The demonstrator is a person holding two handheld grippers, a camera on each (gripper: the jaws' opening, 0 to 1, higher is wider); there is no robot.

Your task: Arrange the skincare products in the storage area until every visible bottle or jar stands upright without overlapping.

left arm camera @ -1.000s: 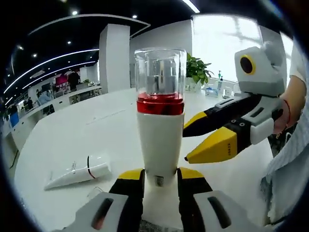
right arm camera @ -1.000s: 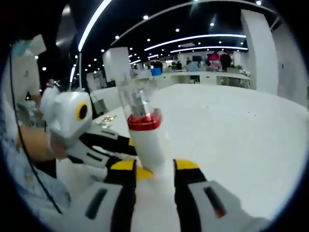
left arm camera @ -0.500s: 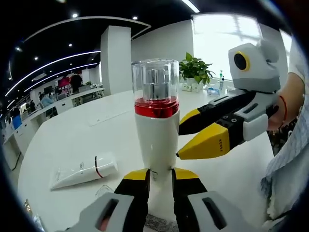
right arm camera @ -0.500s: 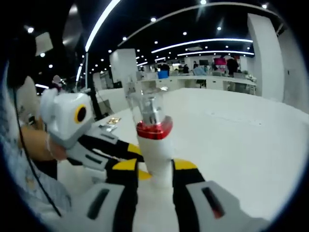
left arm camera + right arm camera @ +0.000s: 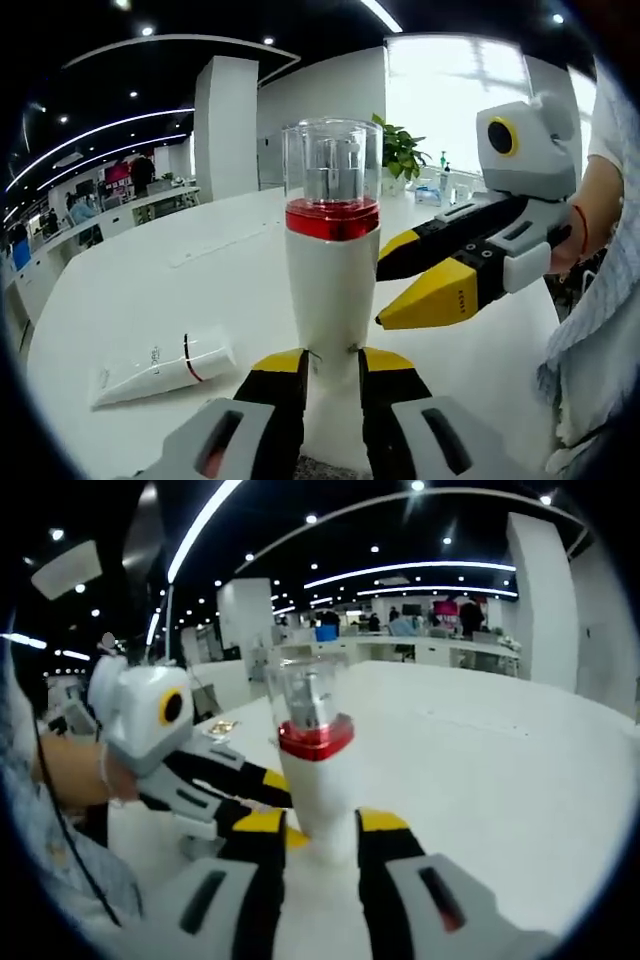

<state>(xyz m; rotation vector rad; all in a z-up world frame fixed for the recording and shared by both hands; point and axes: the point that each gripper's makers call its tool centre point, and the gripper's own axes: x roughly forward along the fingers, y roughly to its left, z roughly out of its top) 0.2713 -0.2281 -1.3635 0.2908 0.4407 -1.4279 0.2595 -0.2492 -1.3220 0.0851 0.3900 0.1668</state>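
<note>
A tall bottle (image 5: 332, 270) stands upright in the middle of the left gripper view. Its body is smooth white plastic, round and a bit wider at the top. A shiny red ring sits above the body, and a clear see-through cap with a silver pump inside sits on top. The left tongs (image 5: 332, 372) rise from the bottom of that view. Their yellow tips sit close on each side of the bottle's base, but I cannot tell if they squeeze it.

The right tongs (image 5: 400, 285) come in from the right of the same view, black with yellow pointed tips. The tips are near each other and just beside the bottle. In the right gripper view, the right tongs (image 5: 322, 832) show the bottle (image 5: 318, 765) between their tips too. I cannot tell if they touch it.

A soft white tube (image 5: 160, 367) lies flat at the lower left of the left gripper view, with a dark band around it.

The surface (image 5: 180, 290) is smooth, white and bare. A green plant (image 5: 400, 150) stands far back by a bright window. Long light strips curve over the dark ceiling.
</note>
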